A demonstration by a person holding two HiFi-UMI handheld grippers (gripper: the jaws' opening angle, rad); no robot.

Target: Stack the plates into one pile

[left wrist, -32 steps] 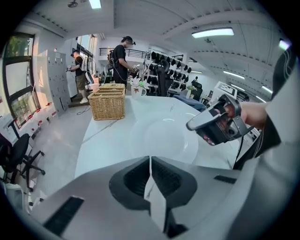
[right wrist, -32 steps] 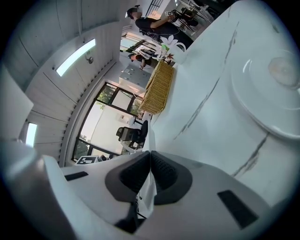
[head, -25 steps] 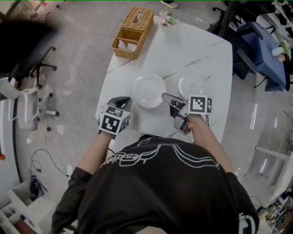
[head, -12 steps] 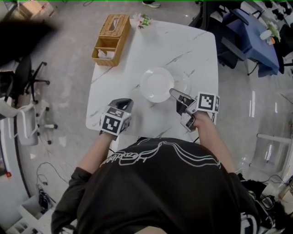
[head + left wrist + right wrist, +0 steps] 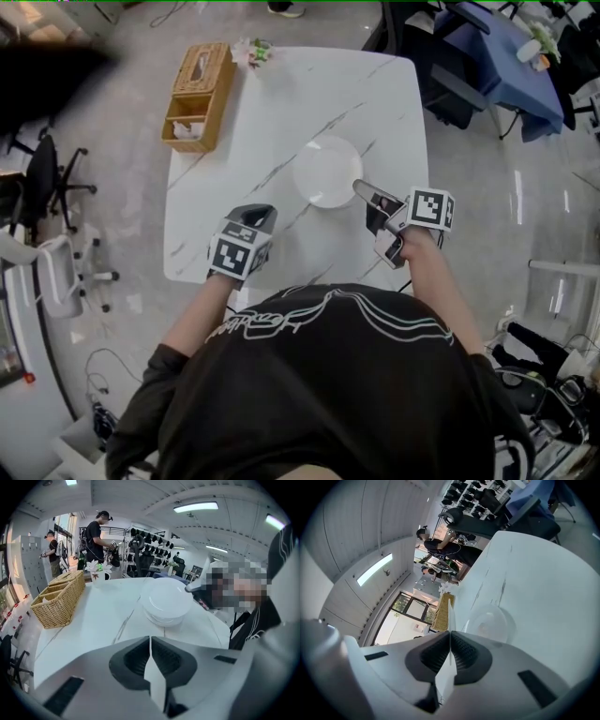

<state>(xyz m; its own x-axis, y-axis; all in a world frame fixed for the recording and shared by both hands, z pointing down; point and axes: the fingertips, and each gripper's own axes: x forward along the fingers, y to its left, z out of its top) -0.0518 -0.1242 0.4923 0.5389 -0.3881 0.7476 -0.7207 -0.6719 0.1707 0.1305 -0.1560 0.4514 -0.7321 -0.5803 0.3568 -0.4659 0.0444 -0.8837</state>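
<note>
Since the head view looks straight down on it: the plates (image 5: pixel 327 172) sit as one white pile on the white, grey-veined table (image 5: pixel 281 103), a little right of its centre line. The left gripper view shows rims stacked one on another, with the pile upright.

Left gripper (image 5: pixel 253 217):
- Over the near-left part of the table, well apart from the pile.
- Jaws pressed together, the pads meeting on a thin line with nothing between them.
- From its own camera the pile is ahead and slightly right, with bare tabletop in between.

Right gripper (image 5: pixel 362 188):
- At the near right, pointing toward the far left.
- Its tip is just beside the pile's near-right rim. Touching or not, I can't tell from above.
- Jaws pressed together here too, and empty.
- Its own view puts the pile ahead of the closed tips, not between the pads.

Rest of the scene:
- Wicker basket (image 5: pixel 198 95) on the far-left edge of the table, with something white in its near end.
- Small pot of flowers (image 5: pixel 251 52) at the far edge, just right of the basket.
- Blue-covered table (image 5: pixel 506 56) off to the far right, apart from the white one.
- Office chair (image 5: pixel 52 178) on the floor to the left.
- Two people (image 5: pixel 97 536) stand in the background of the left gripper view, beyond the table's far side.
- The holder's black shirt (image 5: pixel 328 394) fills the near part of the head view.
</note>
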